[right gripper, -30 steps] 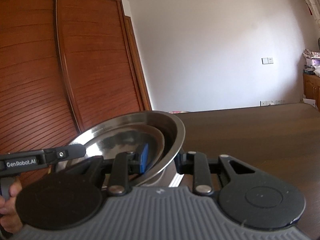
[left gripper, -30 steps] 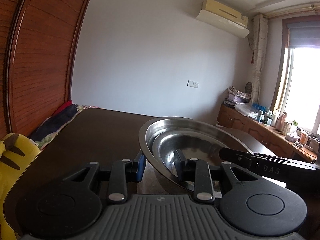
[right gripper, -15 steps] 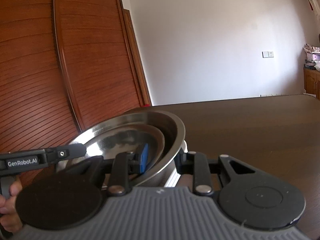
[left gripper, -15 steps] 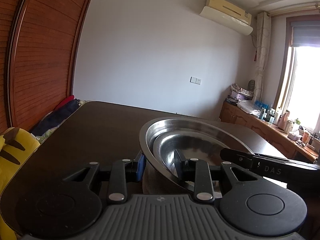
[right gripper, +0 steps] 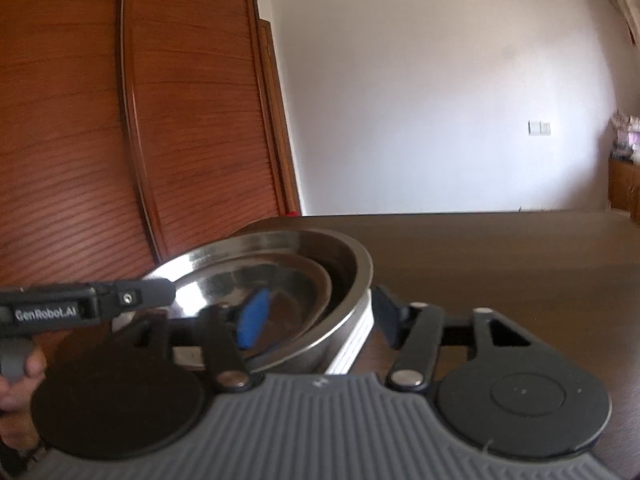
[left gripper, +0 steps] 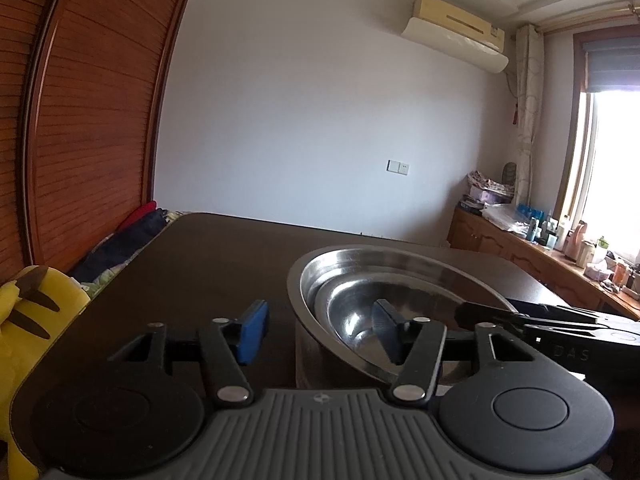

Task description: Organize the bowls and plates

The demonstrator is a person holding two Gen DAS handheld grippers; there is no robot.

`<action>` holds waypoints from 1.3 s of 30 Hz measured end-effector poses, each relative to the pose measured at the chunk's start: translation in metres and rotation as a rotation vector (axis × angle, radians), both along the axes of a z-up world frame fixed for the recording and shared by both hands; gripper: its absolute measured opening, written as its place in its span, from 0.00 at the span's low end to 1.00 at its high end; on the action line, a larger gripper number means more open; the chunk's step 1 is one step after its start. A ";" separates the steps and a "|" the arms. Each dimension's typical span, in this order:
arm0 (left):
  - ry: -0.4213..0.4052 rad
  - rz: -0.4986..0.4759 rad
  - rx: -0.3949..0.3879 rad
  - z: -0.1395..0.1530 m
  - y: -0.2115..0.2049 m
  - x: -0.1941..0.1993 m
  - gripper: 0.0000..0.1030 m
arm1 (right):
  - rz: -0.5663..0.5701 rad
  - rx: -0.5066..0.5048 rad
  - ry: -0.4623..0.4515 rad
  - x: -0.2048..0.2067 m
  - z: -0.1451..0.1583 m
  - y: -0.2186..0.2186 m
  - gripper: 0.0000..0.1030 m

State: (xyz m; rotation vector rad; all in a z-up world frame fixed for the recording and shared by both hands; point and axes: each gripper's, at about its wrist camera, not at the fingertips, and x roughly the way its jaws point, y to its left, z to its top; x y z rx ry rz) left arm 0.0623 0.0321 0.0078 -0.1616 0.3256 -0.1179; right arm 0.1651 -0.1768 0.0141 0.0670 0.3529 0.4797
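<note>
Nested steel bowls (left gripper: 384, 292) on table (left gripper: 208, 264), both tongs opening off rim

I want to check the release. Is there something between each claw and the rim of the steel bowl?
Nothing visible stands between. Both claws are opening, each still straddling the rim of the large steel bowl: the left claw at the near rim, the right claw on the opposite side. A smaller bowl sits nested inside.

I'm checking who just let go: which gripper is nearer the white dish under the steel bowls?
Right. The right gripper straddles the bowls' rim beside the white dish, jaws opening. The left gripper straddles the opposite rim, also opening, where only steel bowls show.
</note>
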 end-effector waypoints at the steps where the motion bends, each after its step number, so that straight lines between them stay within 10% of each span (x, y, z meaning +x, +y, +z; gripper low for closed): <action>1: -0.004 0.003 0.000 0.001 0.001 -0.001 0.88 | -0.002 -0.002 -0.002 -0.001 0.001 -0.001 0.61; 39: -0.145 -0.016 0.172 0.061 -0.076 -0.057 1.00 | -0.169 -0.037 -0.245 -0.070 0.061 -0.075 1.00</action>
